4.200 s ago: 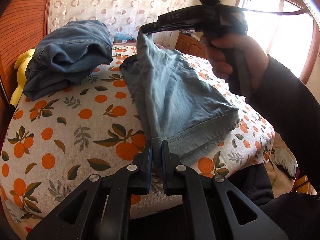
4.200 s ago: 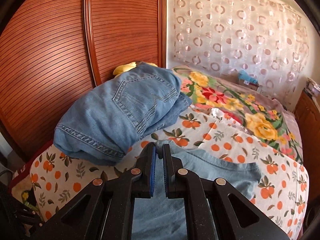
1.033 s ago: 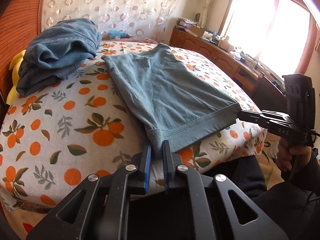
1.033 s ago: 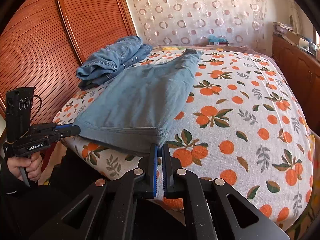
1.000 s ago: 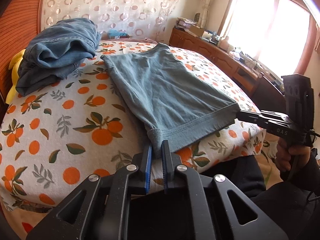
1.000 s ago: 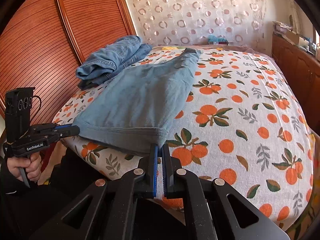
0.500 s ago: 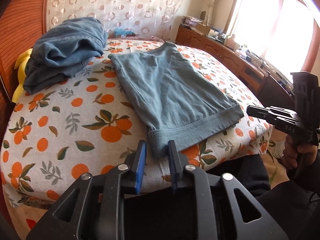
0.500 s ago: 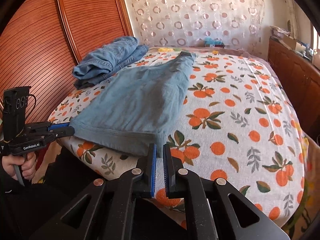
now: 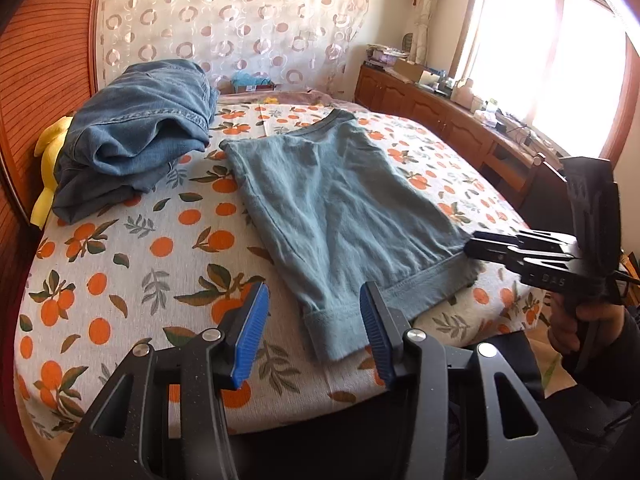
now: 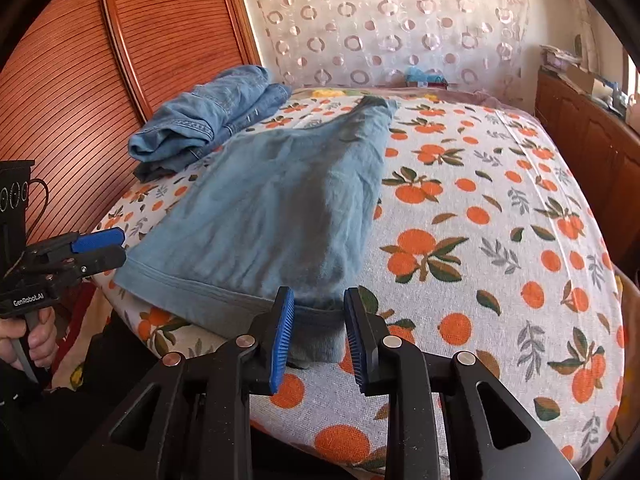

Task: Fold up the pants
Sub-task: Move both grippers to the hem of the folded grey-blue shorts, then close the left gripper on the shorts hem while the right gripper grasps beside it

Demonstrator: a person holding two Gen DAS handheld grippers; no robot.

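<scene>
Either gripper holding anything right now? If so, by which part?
Nothing held. Left gripper and right gripper are both open, each straddling a hem corner of the light blue pants, which lie flat on the bed.

A bed [image 9: 120,264] covered by a white sheet printed with oranges and leaves carries two garments. Pale blue-grey pants [image 9: 340,208] lie flat down the middle, folded lengthwise, their hem band at the near edge and slightly overhanging it, the other end toward the far edge by the curtain. A bundle of folded blue jeans [image 9: 136,136] sits at the far left corner against the wooden panel, just beside the pants, with something yellow [image 9: 50,168] wedged under it
</scene>
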